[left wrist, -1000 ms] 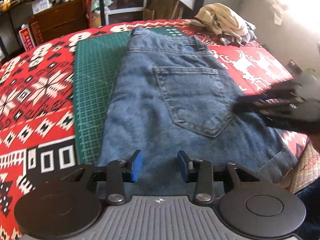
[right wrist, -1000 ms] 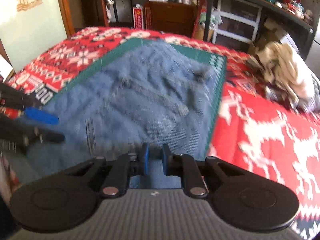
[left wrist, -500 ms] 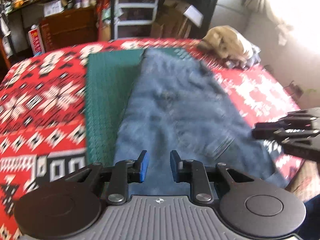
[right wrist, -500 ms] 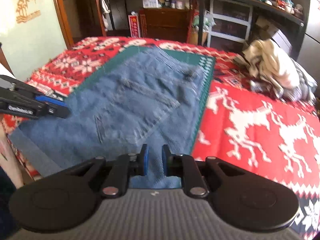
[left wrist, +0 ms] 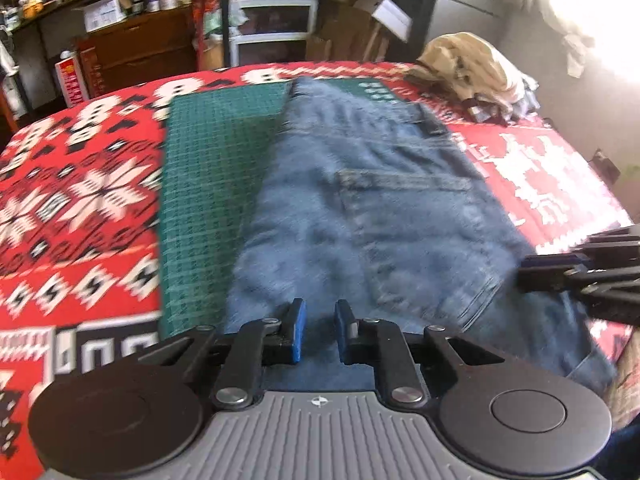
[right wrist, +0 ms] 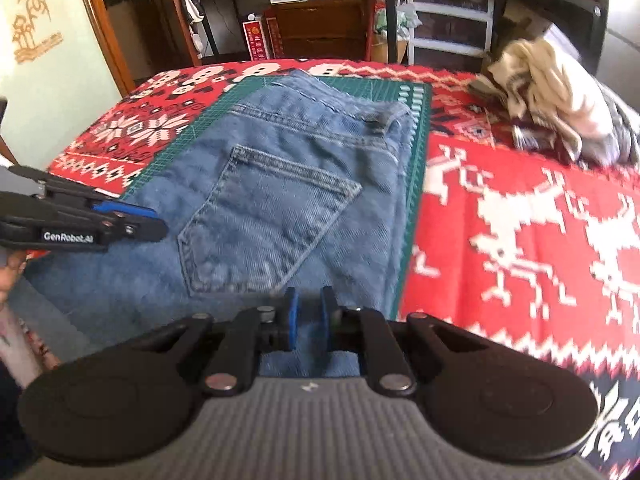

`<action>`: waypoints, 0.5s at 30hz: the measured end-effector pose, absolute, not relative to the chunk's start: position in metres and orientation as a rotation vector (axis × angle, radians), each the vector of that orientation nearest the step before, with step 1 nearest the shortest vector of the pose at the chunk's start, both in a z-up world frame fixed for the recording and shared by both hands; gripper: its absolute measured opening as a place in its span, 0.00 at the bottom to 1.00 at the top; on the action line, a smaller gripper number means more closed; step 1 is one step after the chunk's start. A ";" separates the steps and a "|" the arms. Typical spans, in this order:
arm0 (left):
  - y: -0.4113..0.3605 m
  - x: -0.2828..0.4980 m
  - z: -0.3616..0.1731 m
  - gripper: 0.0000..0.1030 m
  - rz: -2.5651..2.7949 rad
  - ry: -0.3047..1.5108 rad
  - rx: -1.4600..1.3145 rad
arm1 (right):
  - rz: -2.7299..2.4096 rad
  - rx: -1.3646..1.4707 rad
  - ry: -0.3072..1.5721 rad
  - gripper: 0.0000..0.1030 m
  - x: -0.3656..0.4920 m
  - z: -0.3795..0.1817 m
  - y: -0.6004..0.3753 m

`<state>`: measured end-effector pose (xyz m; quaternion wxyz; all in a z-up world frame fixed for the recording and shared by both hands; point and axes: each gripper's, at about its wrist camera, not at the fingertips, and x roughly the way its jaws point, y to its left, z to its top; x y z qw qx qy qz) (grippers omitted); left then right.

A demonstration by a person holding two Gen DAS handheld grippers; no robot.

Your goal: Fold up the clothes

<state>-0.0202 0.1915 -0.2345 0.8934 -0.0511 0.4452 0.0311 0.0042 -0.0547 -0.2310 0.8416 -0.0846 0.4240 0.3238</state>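
The jeans (right wrist: pixel 280 208) lay flat, back pocket up, on the green mat (left wrist: pixel 216 184) over the red bedspread (right wrist: pixel 540 220). Denim seemed heavy, limp, unslippery; the thick near hem offered the best hold. The left claw (left wrist: pixel 318 330) and right claw (right wrist: pixel 307 318) stood slightly parted, apparently gripping nothing.

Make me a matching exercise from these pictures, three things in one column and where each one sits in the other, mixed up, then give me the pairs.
Things:
1. jeans
2. green mat
3. pile of clothes

Places:
A. directly on the red patterned cloth, under denim
B. far corner of the table, off the mat
C. flat on the mat, back pocket up

Pairs: 1-C, 2-A, 3-B
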 end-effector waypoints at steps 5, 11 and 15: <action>0.197 -0.044 -0.233 0.16 0.104 0.953 -0.065 | 0.655 -0.190 0.910 0.09 -0.006 -0.230 -0.075; 0.199 -0.058 -0.228 0.15 0.122 0.979 -0.081 | 0.598 -0.191 0.928 0.10 -0.010 -0.228 -0.093; 0.199 -0.061 -0.213 0.15 0.069 0.913 -0.137 | 0.616 -0.175 0.883 0.10 -0.012 -0.217 -0.090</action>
